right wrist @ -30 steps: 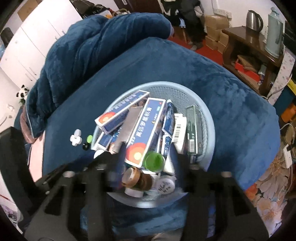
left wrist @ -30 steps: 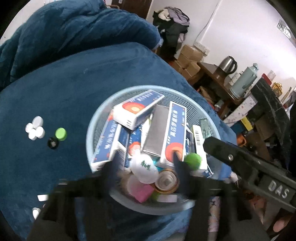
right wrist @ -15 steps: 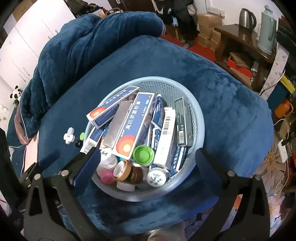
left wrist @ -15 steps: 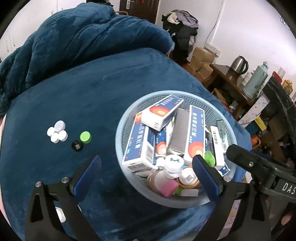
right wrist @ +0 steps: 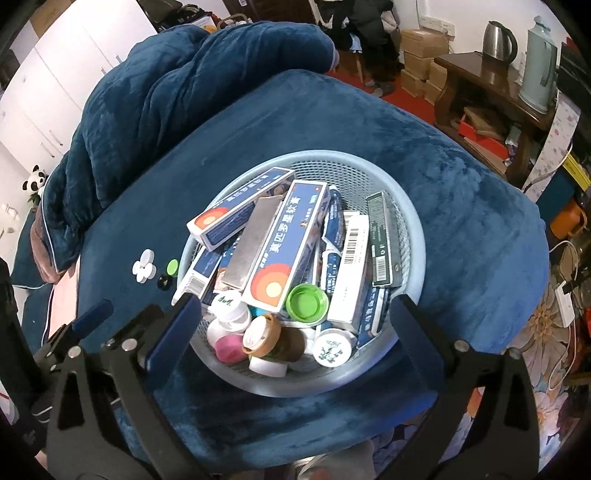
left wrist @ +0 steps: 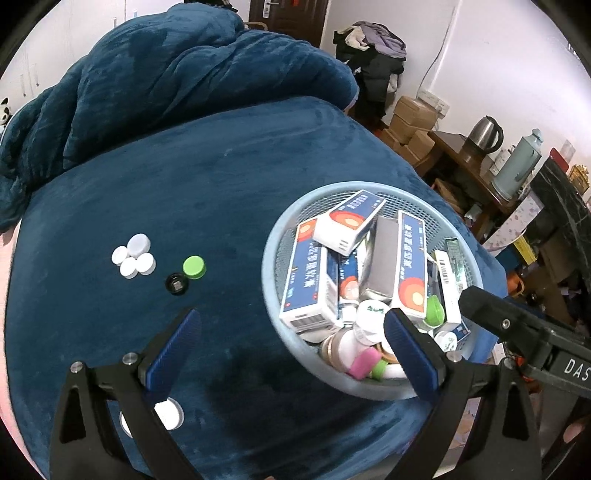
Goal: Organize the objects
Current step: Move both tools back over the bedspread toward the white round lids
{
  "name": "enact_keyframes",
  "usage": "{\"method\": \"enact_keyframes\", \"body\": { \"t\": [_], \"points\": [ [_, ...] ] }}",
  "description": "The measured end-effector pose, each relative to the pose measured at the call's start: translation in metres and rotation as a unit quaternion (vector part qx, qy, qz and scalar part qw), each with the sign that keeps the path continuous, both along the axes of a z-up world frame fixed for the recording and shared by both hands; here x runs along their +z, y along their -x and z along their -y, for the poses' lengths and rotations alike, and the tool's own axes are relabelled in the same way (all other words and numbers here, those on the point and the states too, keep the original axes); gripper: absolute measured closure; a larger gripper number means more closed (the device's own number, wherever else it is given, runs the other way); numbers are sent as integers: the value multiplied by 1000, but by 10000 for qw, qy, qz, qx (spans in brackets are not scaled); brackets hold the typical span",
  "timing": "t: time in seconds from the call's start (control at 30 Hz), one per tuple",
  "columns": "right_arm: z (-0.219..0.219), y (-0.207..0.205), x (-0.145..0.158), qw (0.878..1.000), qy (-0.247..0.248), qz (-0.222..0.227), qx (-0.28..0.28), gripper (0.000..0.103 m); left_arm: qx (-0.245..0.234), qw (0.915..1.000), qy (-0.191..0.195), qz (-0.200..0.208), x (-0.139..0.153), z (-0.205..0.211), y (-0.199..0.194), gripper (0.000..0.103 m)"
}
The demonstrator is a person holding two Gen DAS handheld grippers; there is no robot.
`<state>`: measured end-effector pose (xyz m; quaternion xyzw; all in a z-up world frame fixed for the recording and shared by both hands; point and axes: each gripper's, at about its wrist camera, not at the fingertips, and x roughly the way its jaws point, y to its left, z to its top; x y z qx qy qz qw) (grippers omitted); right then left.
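Note:
A light blue mesh basket (left wrist: pixel 280 229) (right wrist: pixel 417 236) stands on a blue blanket, filled with blue-and-white medicine boxes (left wrist: pixel 347 223) (right wrist: pixel 288 243), small bottles (right wrist: pixel 229 306) and a green cap (right wrist: pixel 306 302). My left gripper (left wrist: pixel 291 332) is open and empty, its right finger over the basket's near rim. My right gripper (right wrist: pixel 295 317) is open and empty, straddling the basket's near side. On the blanket left of the basket lie several white caps (left wrist: pixel 133 255) (right wrist: pixel 144 270), a green cap (left wrist: pixel 194 266) and a black cap (left wrist: pixel 176 284).
A white cap (left wrist: pixel 168 413) lies on the blanket by my left finger. A bunched blue duvet (left wrist: pixel 166 81) rises behind. To the right, off the bed, stand a wooden table (right wrist: pixel 491 88) with a kettle (right wrist: pixel 498 35) and thermos, and cardboard boxes (left wrist: pixel 410 122).
Both grippers have opened wide and drawn back from the basket. The left view has shifted left, so the basket now sits to the right.

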<state>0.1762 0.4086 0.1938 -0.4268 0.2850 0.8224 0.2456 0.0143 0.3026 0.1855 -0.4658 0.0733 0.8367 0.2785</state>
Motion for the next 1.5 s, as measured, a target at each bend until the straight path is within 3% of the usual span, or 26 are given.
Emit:
{"method": "enact_keyframes", "body": {
  "t": [0.43,1.07,1.23,1.5],
  "points": [
    [35,26,4,9993,-51,43,373,0,358,9993,69,-3,1,49,11,3],
    [116,95,-2,9895,-88,160,1435,0,1360,9900,210,298,-28,173,37,3],
    [136,105,-23,9868,-38,348,1580,0,1434,9882,255,466,-45,194,38,3],
    [172,125,-71,9729,-26,919,2122,0,1767,9813,411,651,-76,223,45,3]
  ]
}}
